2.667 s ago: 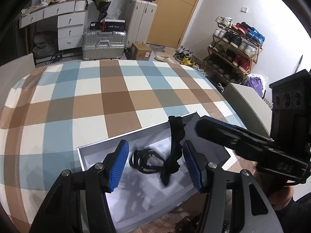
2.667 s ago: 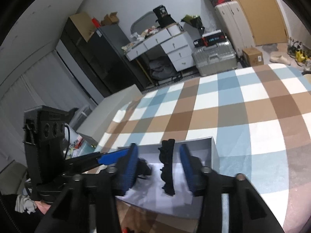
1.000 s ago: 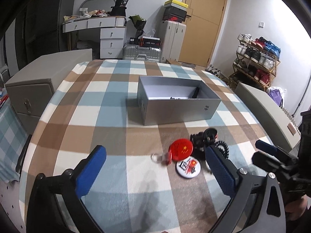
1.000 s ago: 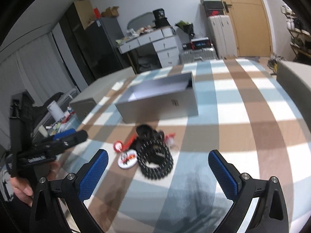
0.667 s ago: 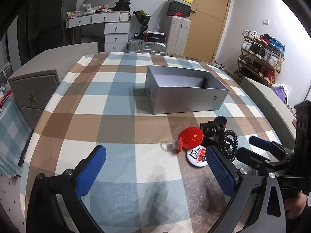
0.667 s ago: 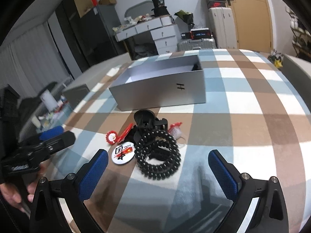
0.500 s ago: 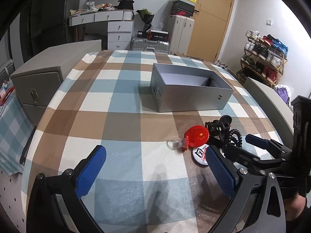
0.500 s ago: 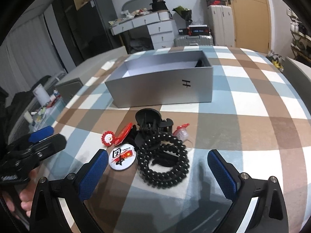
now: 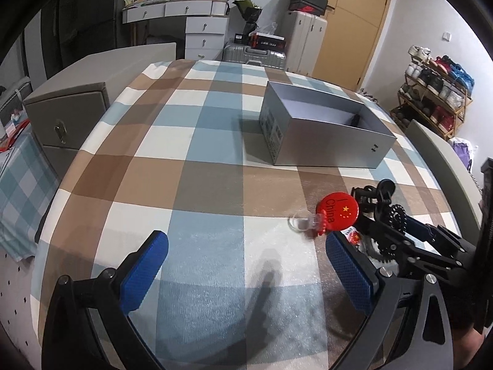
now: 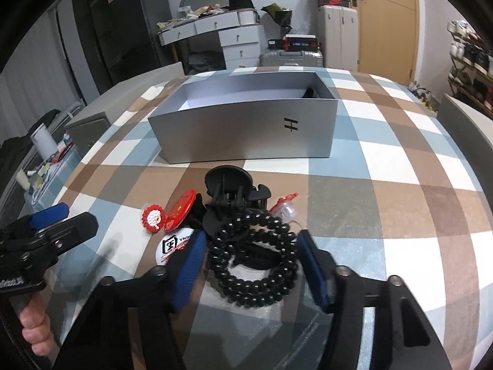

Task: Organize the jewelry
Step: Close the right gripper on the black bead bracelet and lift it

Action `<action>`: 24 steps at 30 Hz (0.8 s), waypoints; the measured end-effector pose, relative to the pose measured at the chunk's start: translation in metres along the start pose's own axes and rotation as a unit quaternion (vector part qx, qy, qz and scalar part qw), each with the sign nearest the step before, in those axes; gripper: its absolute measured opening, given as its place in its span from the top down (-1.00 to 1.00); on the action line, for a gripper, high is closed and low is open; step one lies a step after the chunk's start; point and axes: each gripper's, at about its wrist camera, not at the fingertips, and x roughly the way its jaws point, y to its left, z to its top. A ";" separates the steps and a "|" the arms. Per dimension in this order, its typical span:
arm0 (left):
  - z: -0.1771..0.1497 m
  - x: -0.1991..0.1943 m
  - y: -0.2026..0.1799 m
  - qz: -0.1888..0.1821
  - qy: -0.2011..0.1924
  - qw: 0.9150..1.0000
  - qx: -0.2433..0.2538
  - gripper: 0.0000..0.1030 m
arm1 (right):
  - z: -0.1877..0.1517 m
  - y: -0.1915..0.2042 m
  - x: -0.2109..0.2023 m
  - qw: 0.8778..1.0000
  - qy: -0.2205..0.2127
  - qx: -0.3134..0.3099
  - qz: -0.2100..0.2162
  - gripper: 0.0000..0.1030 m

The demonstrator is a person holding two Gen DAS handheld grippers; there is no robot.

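table (image 10: 385, 203): covered in a brown, blue and white checked cloth.
grey rectangular cardboard box (image 10: 246, 129): left open-topped just behind the pile, so pieces can be dropped in.
black spiral coil hair tie (image 10: 252, 259): lies on the table, bracketed by the right tongs (image 10: 249, 262), which are partly closed round it, not yet gripping.
left tongs (image 9: 246, 265): held wide open, empty, aside.

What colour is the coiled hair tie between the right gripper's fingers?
Black; the coiled hair tie shows best in the right wrist view.
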 end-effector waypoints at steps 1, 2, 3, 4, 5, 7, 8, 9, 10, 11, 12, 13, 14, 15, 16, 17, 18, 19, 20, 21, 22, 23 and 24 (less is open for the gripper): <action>0.001 0.000 -0.001 0.001 0.001 1.000 0.000 -0.94 | 0.000 0.000 0.000 1.000 0.003 0.001 0.003 0.00; 0.001 0.001 -0.001 0.000 0.002 1.000 0.001 -0.94 | -0.001 -0.001 0.000 1.000 0.002 0.003 0.005 0.00; 0.002 0.001 -0.002 0.000 0.002 1.000 0.002 -0.94 | -0.001 -0.002 -0.002 1.000 -0.003 0.006 0.010 0.01; 0.002 0.001 -0.004 0.002 0.002 1.000 0.006 -0.94 | -0.001 -0.003 -0.003 1.000 -0.005 0.007 0.013 0.02; 0.002 0.001 -0.005 0.003 0.002 1.000 0.007 -0.94 | -0.002 -0.003 -0.004 1.000 -0.007 0.009 0.014 0.02; 0.003 0.000 -0.007 0.002 0.002 1.000 0.010 -0.94 | -0.002 -0.003 -0.006 1.000 -0.011 0.012 0.017 0.04; 0.003 0.000 -0.008 0.003 0.002 1.000 0.012 -0.94 | -0.002 -0.003 -0.007 1.000 -0.015 0.014 0.018 0.04; 0.003 0.001 -0.009 0.004 0.003 1.000 0.014 -0.94 | -0.003 -0.004 -0.009 1.000 -0.019 0.016 0.018 0.04; 0.003 0.001 -0.010 0.005 0.005 1.000 0.017 -0.94 | -0.003 -0.004 -0.011 0.999 -0.023 0.018 0.020 0.05; 0.003 0.002 -0.011 0.004 0.005 1.000 0.018 -0.94 | -0.004 -0.004 -0.013 0.999 -0.026 0.019 0.024 0.05; 0.003 0.002 -0.012 0.004 0.006 1.000 0.019 -0.94 | -0.004 -0.004 -0.015 0.999 -0.030 0.021 0.030 0.05; 0.003 0.003 -0.013 0.003 0.008 1.000 0.020 -0.94 | -0.005 -0.006 -0.017 0.999 -0.033 0.022 0.033 0.05; 0.002 0.004 -0.014 0.003 0.009 1.000 0.022 -0.94 | -0.005 -0.006 -0.020 0.998 -0.038 0.024 0.038 0.05; 0.002 0.004 -0.015 0.002 0.012 1.000 0.023 -0.94 | -0.005 -0.007 -0.022 0.998 -0.042 0.025 0.042 0.06; 0.002 0.005 -0.017 0.000 0.014 1.000 0.024 -0.94 | -0.005 -0.008 -0.025 0.997 -0.048 0.026 0.046 0.06; 0.001 0.005 -0.018 -0.004 0.016 1.000 0.026 -0.94 | -0.005 -0.009 -0.029 0.997 -0.056 0.026 0.054 0.06; 0.001 0.005 -0.020 -0.007 0.017 0.999 0.028 -0.94 | -0.005 -0.010 -0.033 0.996 -0.063 0.026 0.059 0.10; -0.001 0.005 -0.022 -0.009 0.019 0.999 0.034 -0.94 | -0.005 -0.013 -0.038 0.995 -0.073 0.027 0.066 0.10; -0.001 0.005 -0.024 -0.011 0.019 0.999 0.037 -0.94 | -0.005 -0.015 -0.042 0.994 -0.080 0.029 0.073 0.10; -0.002 0.005 -0.027 -0.013 0.019 0.999 0.042 -0.94 | -0.004 -0.017 -0.045 0.993 -0.085 0.031 0.080 0.10; -0.003 0.004 -0.030 -0.018 0.019 0.998 0.049 -0.94 | -0.004 -0.019 -0.047 0.992 -0.088 0.032 0.082 0.10; -0.004 0.004 -0.032 -0.020 0.020 0.998 0.055 -0.94 | -0.004 -0.021 -0.048 0.992 -0.091 0.034 0.083 0.10; -0.004 0.004 -0.035 -0.021 0.021 0.998 0.062 -0.94 | -0.005 -0.023 -0.049 0.991 -0.092 0.038 0.088 0.10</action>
